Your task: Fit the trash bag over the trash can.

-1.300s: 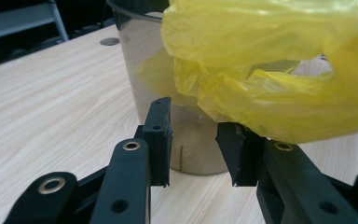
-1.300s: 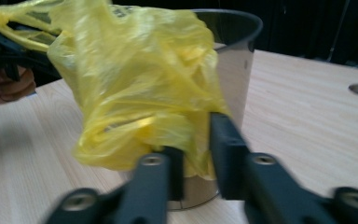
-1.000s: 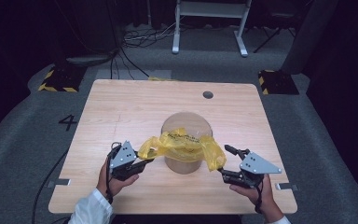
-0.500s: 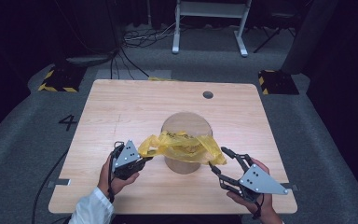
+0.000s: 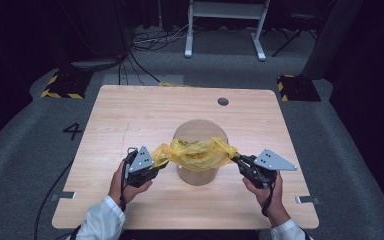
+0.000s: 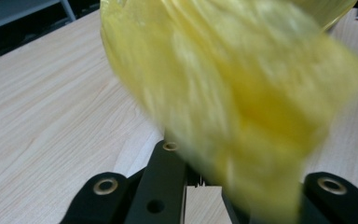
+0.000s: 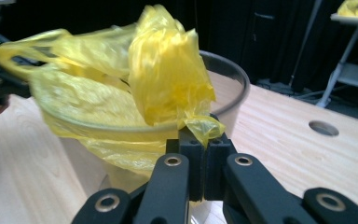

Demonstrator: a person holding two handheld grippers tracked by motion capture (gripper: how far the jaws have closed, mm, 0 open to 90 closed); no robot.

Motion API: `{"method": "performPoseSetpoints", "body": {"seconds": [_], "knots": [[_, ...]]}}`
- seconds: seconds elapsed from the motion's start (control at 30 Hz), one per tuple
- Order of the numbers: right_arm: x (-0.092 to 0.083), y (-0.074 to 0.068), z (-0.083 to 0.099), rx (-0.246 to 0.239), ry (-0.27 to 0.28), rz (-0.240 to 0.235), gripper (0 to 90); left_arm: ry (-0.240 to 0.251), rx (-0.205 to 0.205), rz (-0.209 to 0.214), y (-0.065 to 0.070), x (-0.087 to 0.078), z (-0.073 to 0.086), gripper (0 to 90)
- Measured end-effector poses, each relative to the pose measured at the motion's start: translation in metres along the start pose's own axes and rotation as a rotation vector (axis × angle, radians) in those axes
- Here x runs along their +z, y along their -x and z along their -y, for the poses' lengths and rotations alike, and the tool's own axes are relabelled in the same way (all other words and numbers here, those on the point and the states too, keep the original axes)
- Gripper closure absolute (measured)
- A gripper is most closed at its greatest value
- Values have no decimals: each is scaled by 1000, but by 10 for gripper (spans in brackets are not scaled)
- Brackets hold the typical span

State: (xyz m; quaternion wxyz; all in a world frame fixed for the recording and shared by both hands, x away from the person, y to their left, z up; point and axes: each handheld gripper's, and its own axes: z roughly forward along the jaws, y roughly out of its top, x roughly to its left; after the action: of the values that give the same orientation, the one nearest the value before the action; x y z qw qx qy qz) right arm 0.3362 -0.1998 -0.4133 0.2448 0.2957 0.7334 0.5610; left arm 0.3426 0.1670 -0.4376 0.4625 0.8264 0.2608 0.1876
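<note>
A yellow plastic bag [image 5: 195, 152] lies stretched across the mouth of a translucent round bin [image 5: 197, 175] in the middle of the wooden table [image 5: 130, 115]. My left gripper [image 5: 162, 162] is shut on the bag's left end. Its jaws have just eased open a little, with the film [image 6: 242, 93] still between them [image 6: 200, 182]. My right gripper [image 5: 235, 159] has just been closing and now pinches a bunched corner of the bag [image 7: 168, 74] at the bin's rim [image 7: 235, 88], jaws together [image 7: 200, 140]. The left gripper [image 7: 0, 79] also appears far off in the right gripper view.
A round hole [image 5: 223, 101] sits in the table's far right part. A white metal stand [image 5: 225, 20] is on the floor behind the table. Yellow-and-black blocks [image 5: 62, 85] [image 5: 297, 87] flank the far corners. Cables run across the floor at the back left.
My right gripper swung away to the lower right with open jaws, then came back to the bag's right end and shut on it. The left hand kept its place.
</note>
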Motion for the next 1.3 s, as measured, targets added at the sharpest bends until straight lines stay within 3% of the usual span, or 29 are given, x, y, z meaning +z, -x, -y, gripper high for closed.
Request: {"method": "performPoseSetpoints", "body": {"seconds": [0.07, 0.13, 0.23, 0.4, 0.47, 0.5, 0.53, 0.63, 0.77, 1.0, 1.13, 1.23, 1.3], "knots": [[3, 3, 2, 15, -2, 5, 897, 3, -23, -8, -2, 1, 2, 776], [3, 5, 2, 21, 0, 1, 897, 19, -30, 14, -3, 0, 4, 690], [3, 5, 1, 13, -5, 3, 897, -8, -25, -31, -2, -6, 6, 449], [3, 7, 2, 17, -7, 11, 896, -3, -53, -37, -5, -24, 16, 251], [2, 8, 2, 18, -8, 14, 896, 12, -74, -10, -6, -34, 21, 222], [2, 8, 2, 19, -9, 14, 896, 21, -55, -14, -7, -40, 21, 207], [2, 8, 1, 16, -12, 18, 895, 30, -69, -2, -5, -44, 22, 203], [2, 8, 0, 10, -16, 21, 894, 85, -32, 25, 0, -61, 18, 193], [2, 8, 0, 3, -17, 28, 881, 152, -19, 20, 7, -75, -1, 200], [0, 9, -3, -5, -20, 31, 875, 236, 20, 4, 11, -85, -40, 228], [-2, 8, -4, -20, -24, 34, 873, 302, -16, -8, 3, -100, -49, 225], [-4, 8, -5, -28, -26, 35, 867, 308, -22, -41, -6, -110, -54, 232], [-4, 7, -5, -29, -28, 34, 866, 316, -39, -21, -9, -110, -57, 238]]}}
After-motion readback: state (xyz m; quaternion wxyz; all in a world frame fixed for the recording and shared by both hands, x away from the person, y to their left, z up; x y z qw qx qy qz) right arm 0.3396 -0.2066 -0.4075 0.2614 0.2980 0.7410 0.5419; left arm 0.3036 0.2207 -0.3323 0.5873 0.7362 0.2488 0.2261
